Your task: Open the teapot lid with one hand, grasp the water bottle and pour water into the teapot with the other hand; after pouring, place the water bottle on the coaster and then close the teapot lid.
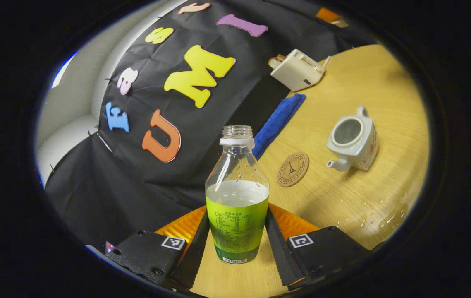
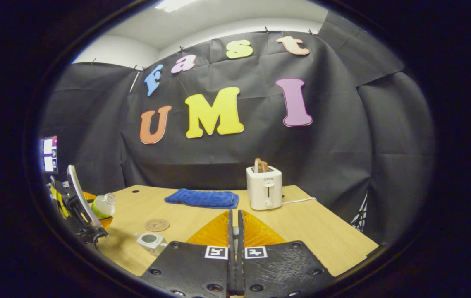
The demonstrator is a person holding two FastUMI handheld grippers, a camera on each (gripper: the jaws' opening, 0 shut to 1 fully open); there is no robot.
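My left gripper (image 1: 237, 231) is shut on the water bottle (image 1: 237, 198), a clear uncapped bottle with a green label, roughly half full. Beyond it on the wooden table stands the white teapot (image 1: 353, 142), its top uncovered, with the round coaster (image 1: 293, 169) beside its spout. In the right gripper view that same bottle (image 2: 104, 205) leans in the left gripper (image 2: 80, 211), above and to the left of the teapot (image 2: 151, 241) and coaster (image 2: 157, 224). My right gripper (image 2: 235, 225) is shut, a small pale bit of the teapot lid (image 2: 235, 231) pinched between its fingers.
A folded blue towel (image 2: 203, 198) and a white toaster (image 2: 264, 188) with toast stand at the table's back edge, the toaster's cord trailing right. Water drops (image 1: 378, 213) lie on the table near the teapot. Black cloth walls close in behind.
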